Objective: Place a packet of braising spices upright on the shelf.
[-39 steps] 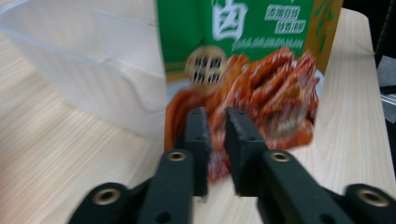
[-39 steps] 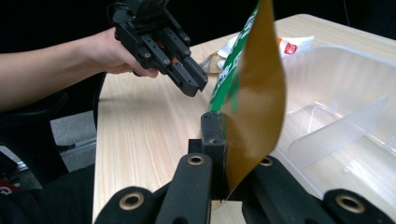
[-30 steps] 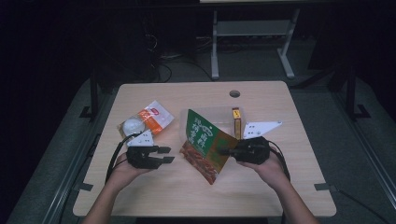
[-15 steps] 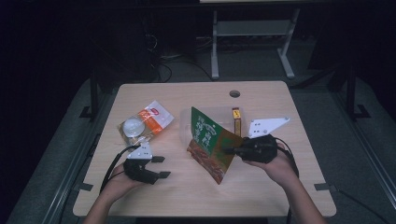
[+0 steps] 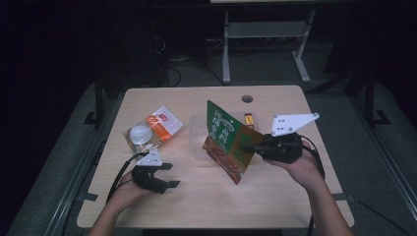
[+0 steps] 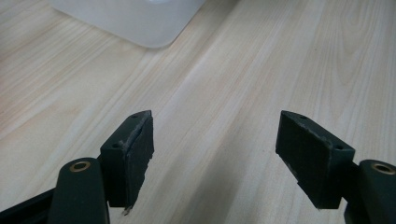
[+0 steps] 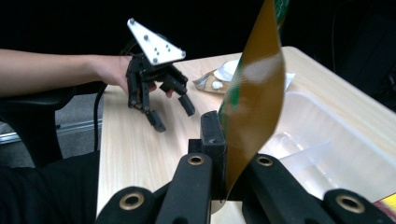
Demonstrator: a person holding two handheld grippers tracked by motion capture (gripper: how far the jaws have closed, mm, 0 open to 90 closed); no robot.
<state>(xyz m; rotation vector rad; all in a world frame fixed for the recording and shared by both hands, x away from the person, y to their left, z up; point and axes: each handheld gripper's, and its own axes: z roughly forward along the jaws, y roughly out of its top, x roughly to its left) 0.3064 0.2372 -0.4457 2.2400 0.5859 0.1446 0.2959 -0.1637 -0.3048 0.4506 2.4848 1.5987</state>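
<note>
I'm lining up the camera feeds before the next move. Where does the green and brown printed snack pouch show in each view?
High view: the green and brown printed snack pouch stands tilted at table centre, its edge clamped in the right tool.
Left gripper view: not in it.
Right gripper view: the pouch rises edge-on from between the shut jaws, right of centre.
Shared landmark: the clear plastic tray, behind the pouch in the high view, right of it in the right gripper view.

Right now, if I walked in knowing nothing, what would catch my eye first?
Probably the green and brown printed food pouch, held up on edge over mid-table, pinched in the right gripper. Beside it lies a clear plastic tray. The left gripper hovers open near the front edge, empty, with an orange and white snack packet behind it.
</note>
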